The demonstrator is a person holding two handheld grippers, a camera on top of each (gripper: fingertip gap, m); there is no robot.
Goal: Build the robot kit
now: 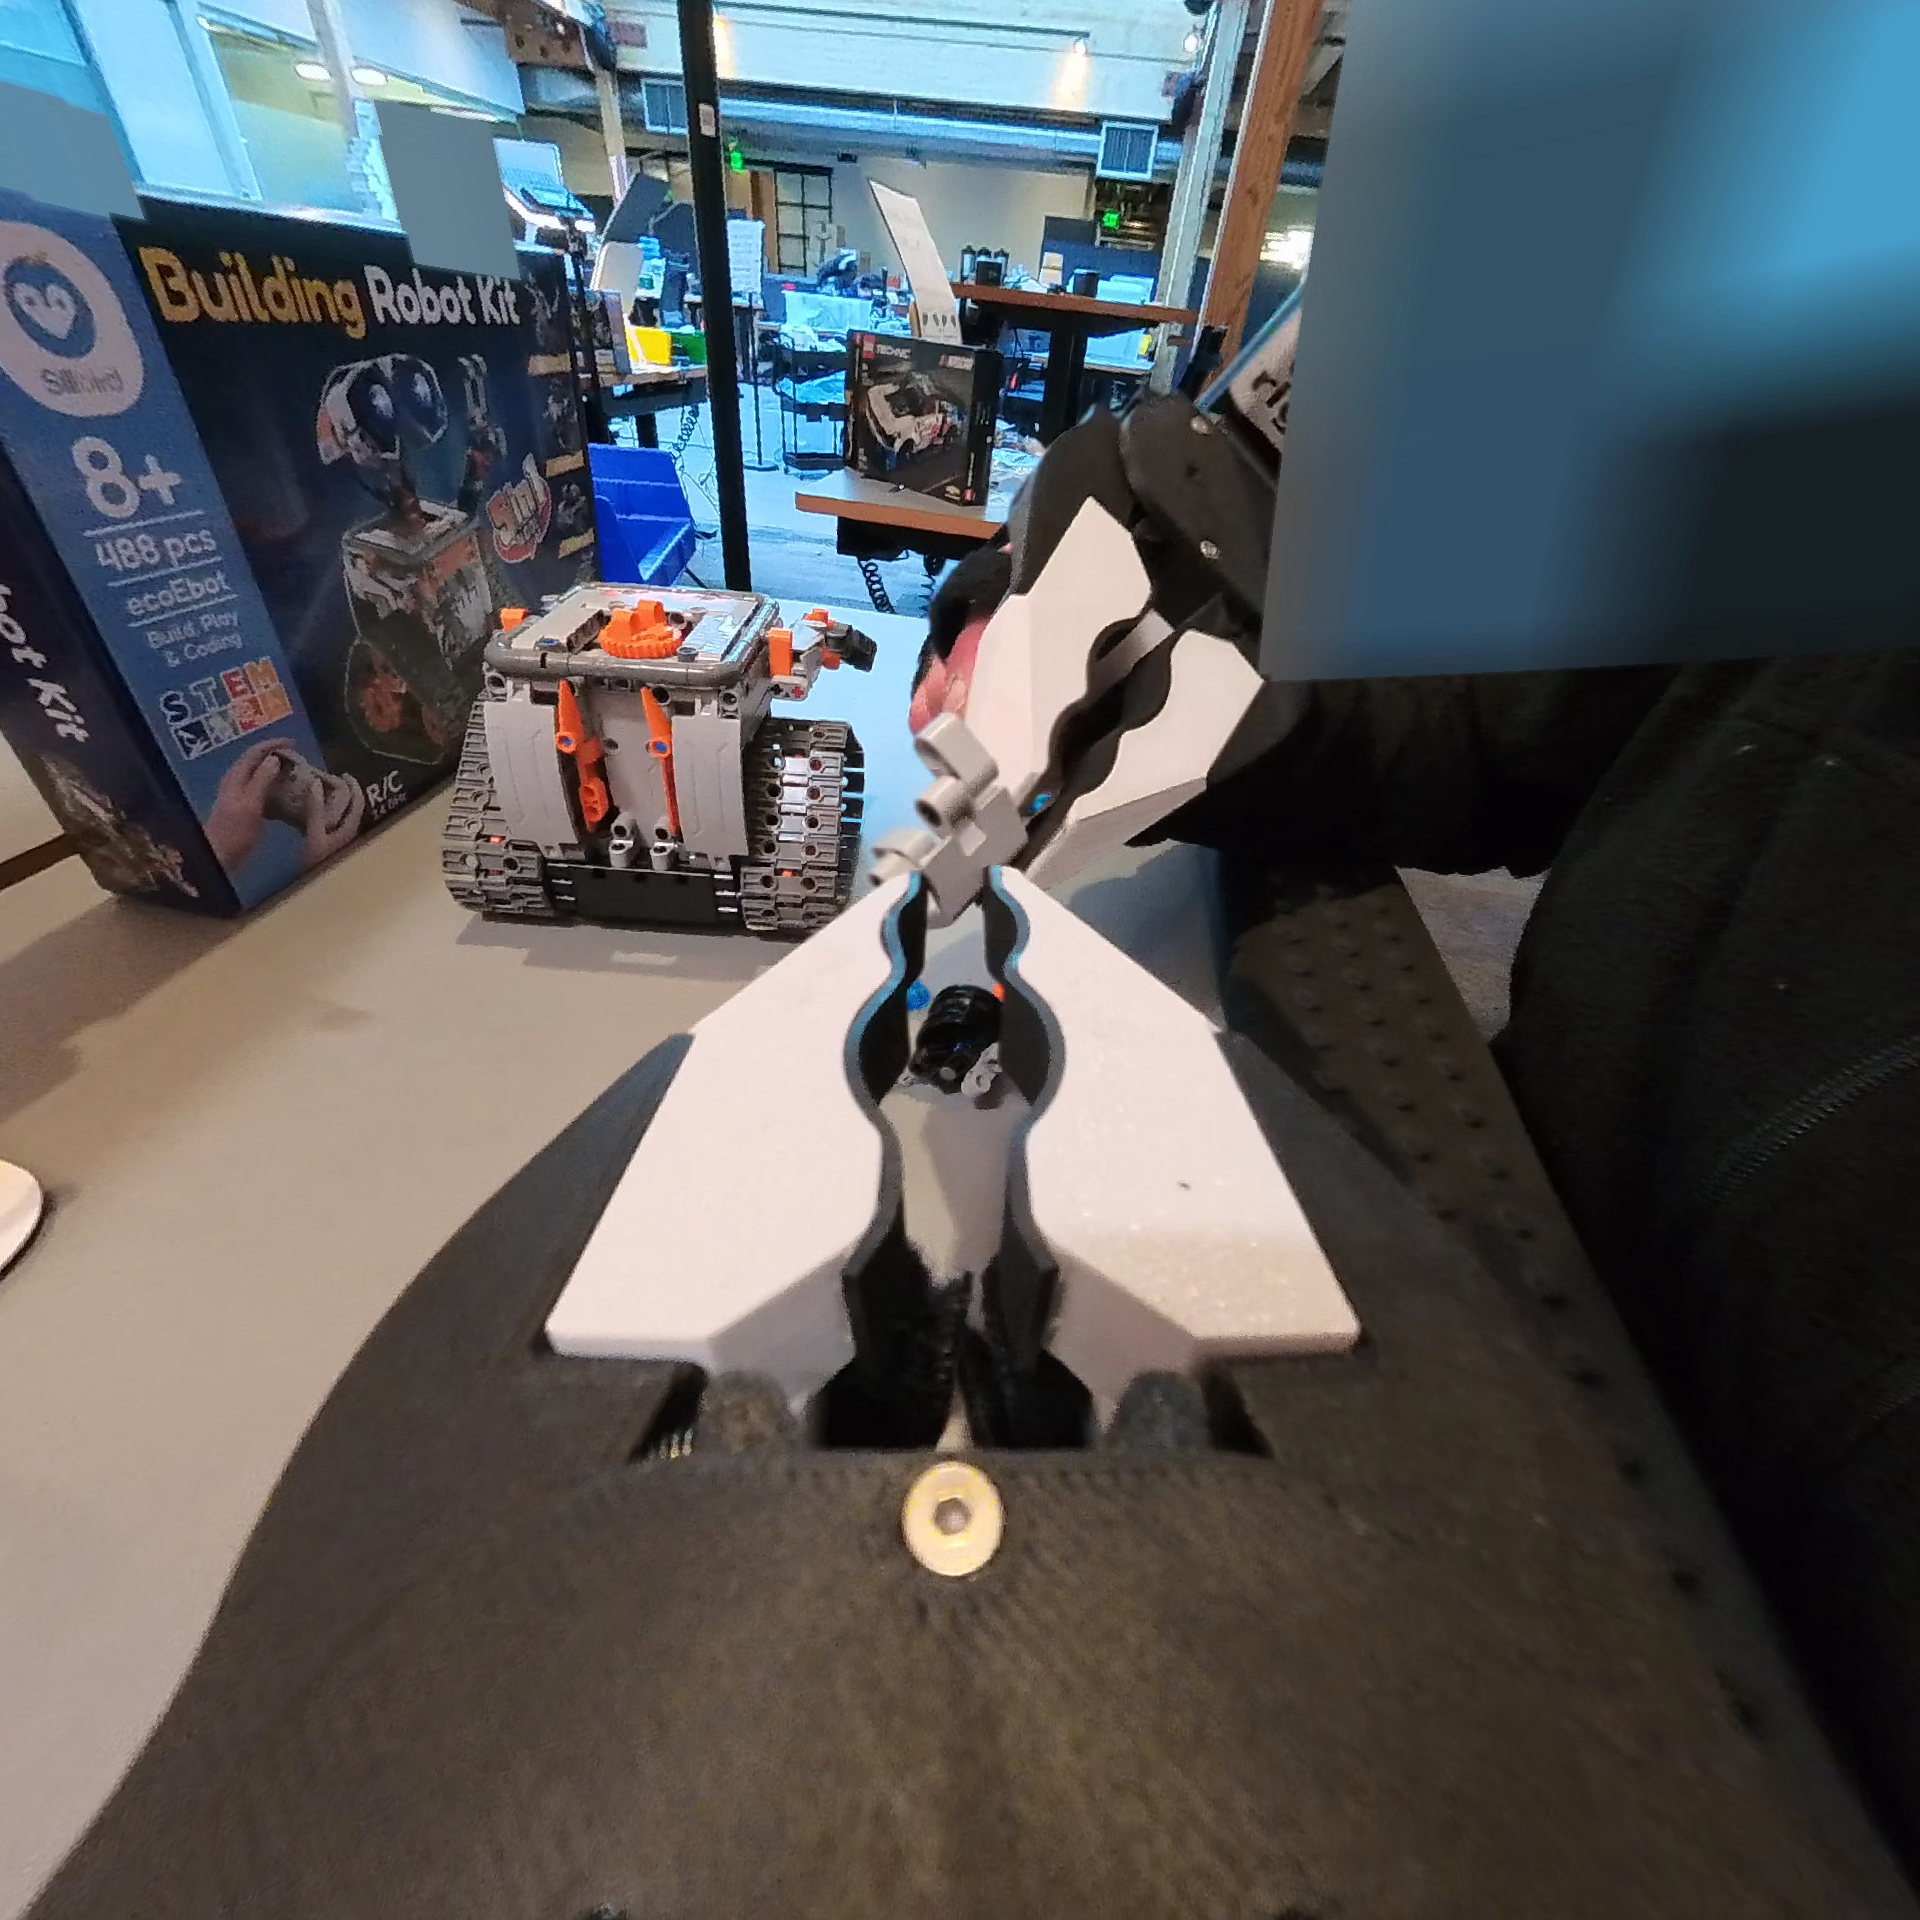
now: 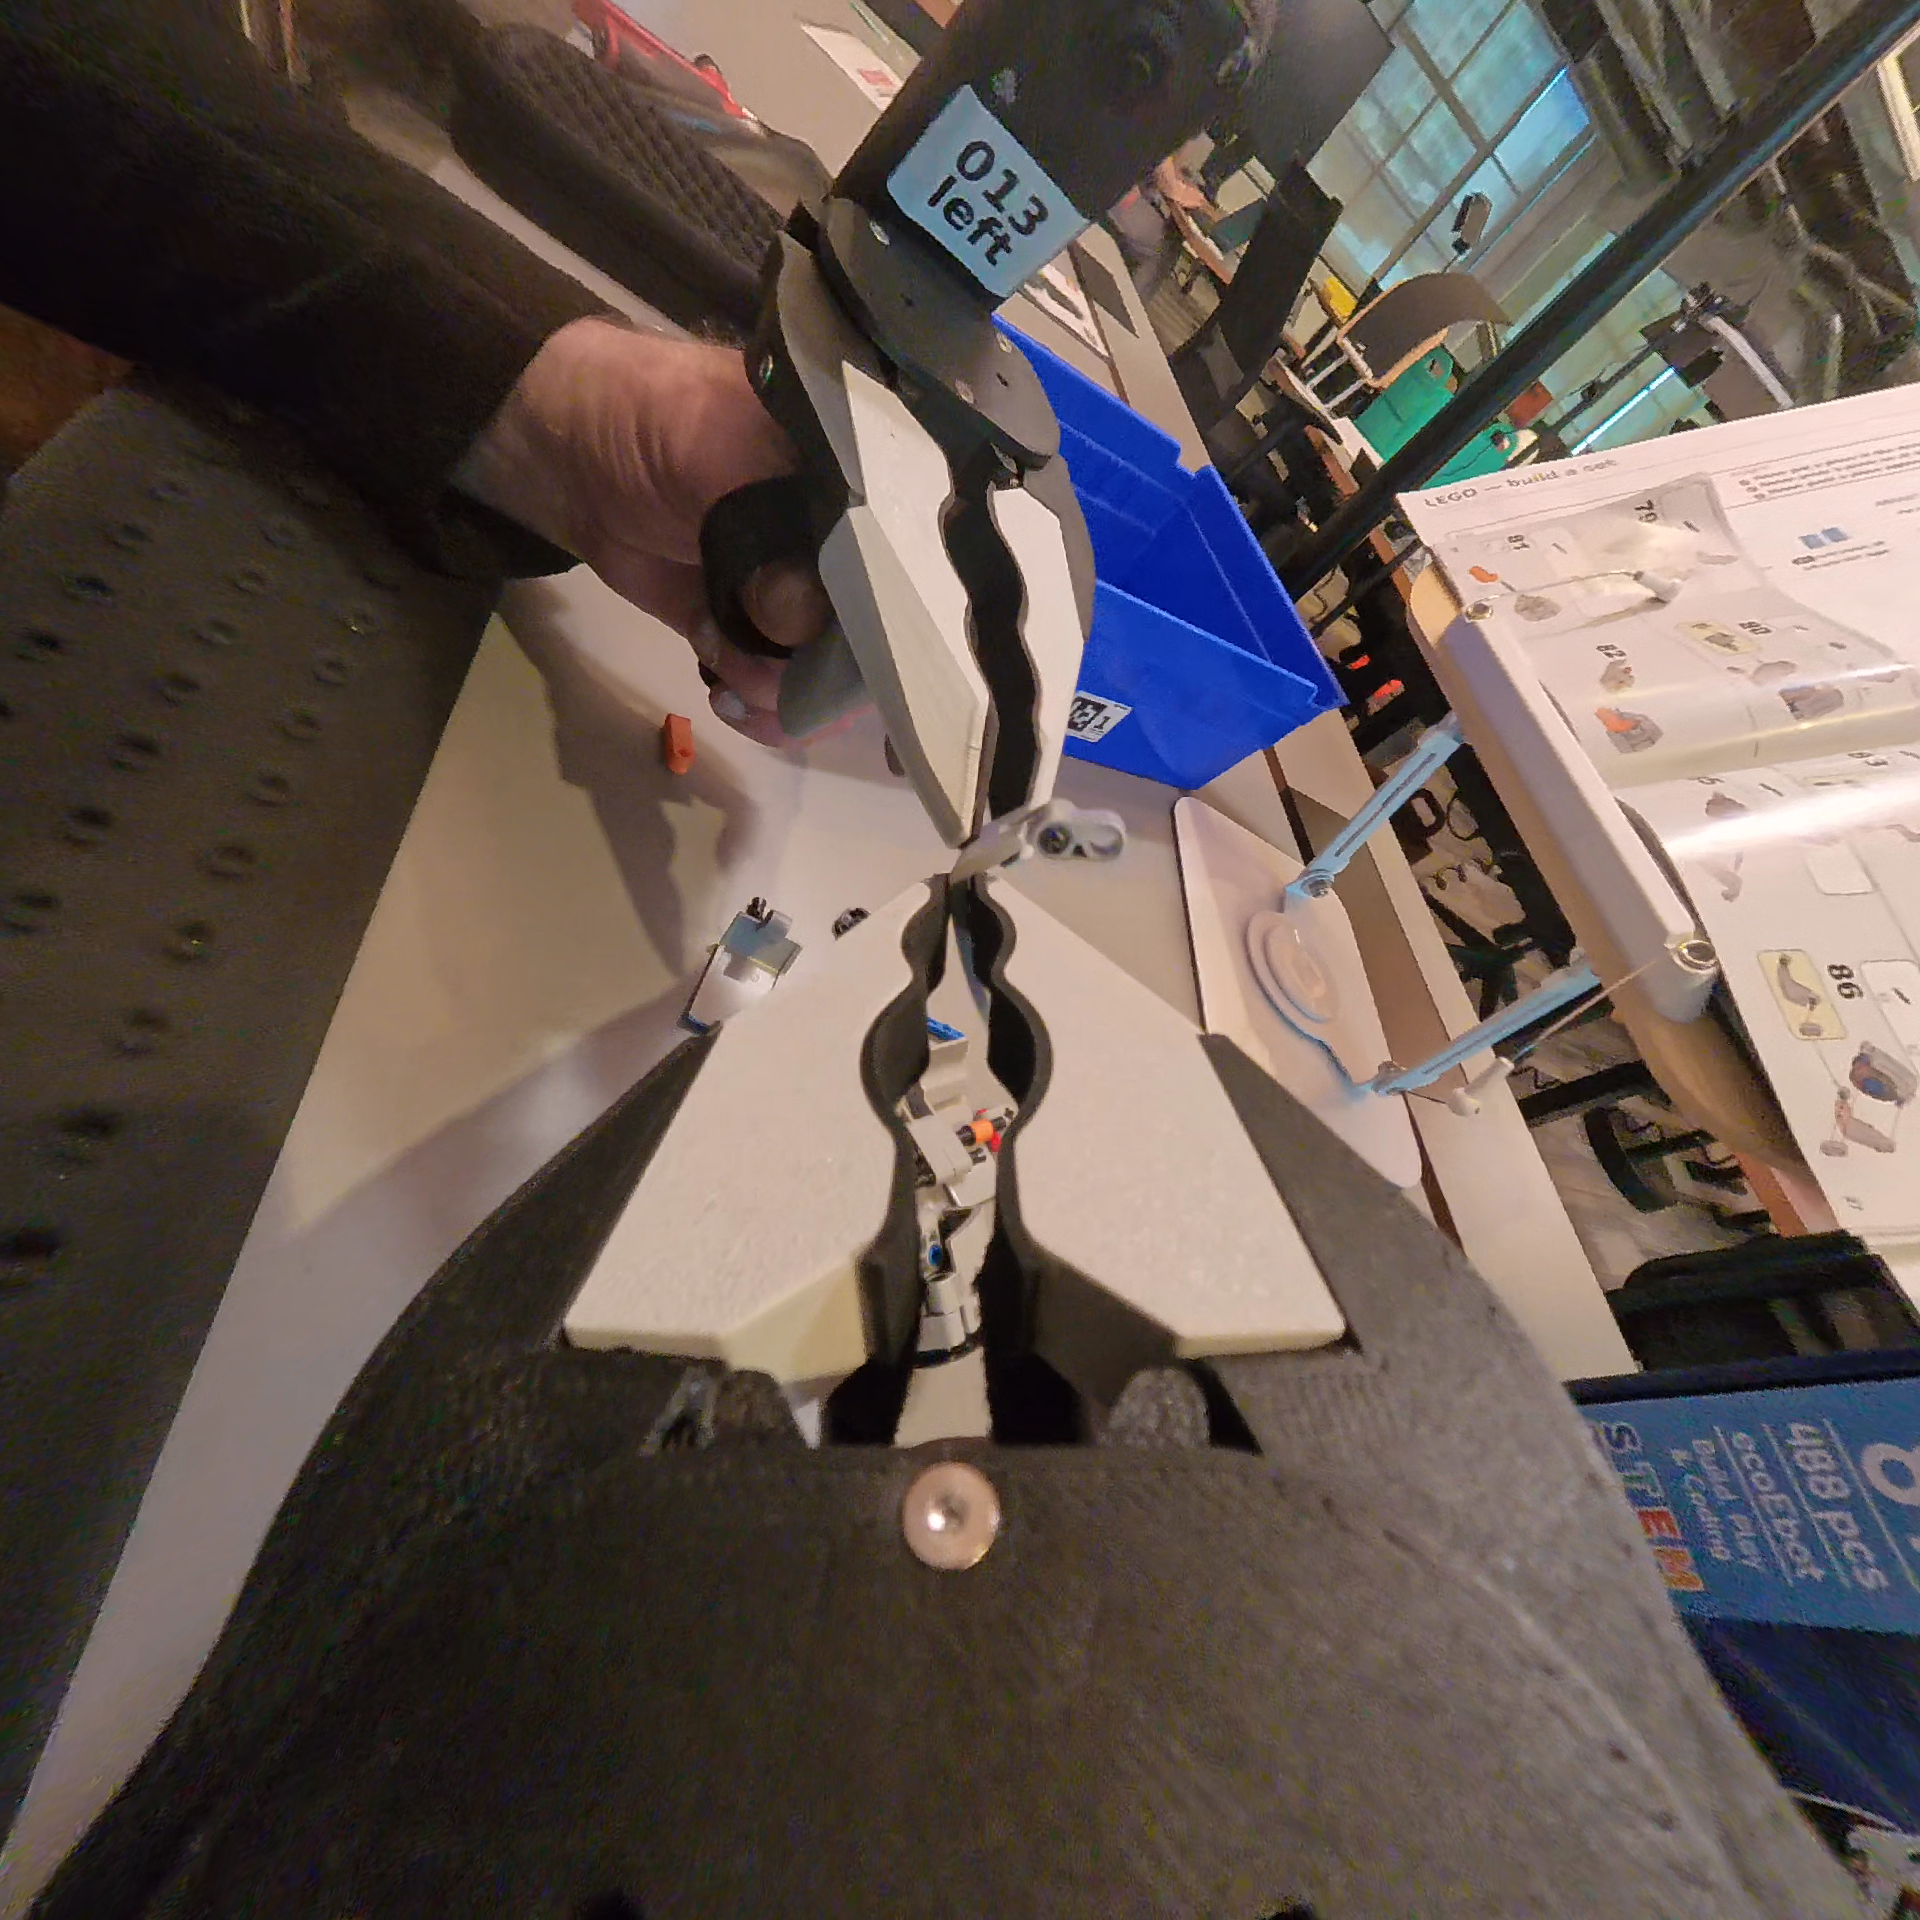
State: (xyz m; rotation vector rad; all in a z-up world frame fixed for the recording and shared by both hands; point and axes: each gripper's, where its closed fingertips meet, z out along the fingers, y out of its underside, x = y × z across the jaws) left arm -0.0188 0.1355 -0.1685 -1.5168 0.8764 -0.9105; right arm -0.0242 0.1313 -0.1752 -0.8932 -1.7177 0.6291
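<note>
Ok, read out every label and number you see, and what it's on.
I can't quote writing; it stands on:
Blue-and-black cardboard kit box: large print.
Pale blue sticker, left gripper: short.
White open instruction booklet: step numbers.
Distant black car box: too small.

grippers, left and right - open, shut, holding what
Left gripper: shut on a light grey plastic connector piece.
Right gripper: shut on the same grey piece, from the other side.

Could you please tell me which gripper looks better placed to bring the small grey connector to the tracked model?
Probably the left gripper: its fingers are pinching the grey connector at the tips, and the tracked model stands straight ahead. The right gripper merely sits beside it.
</note>
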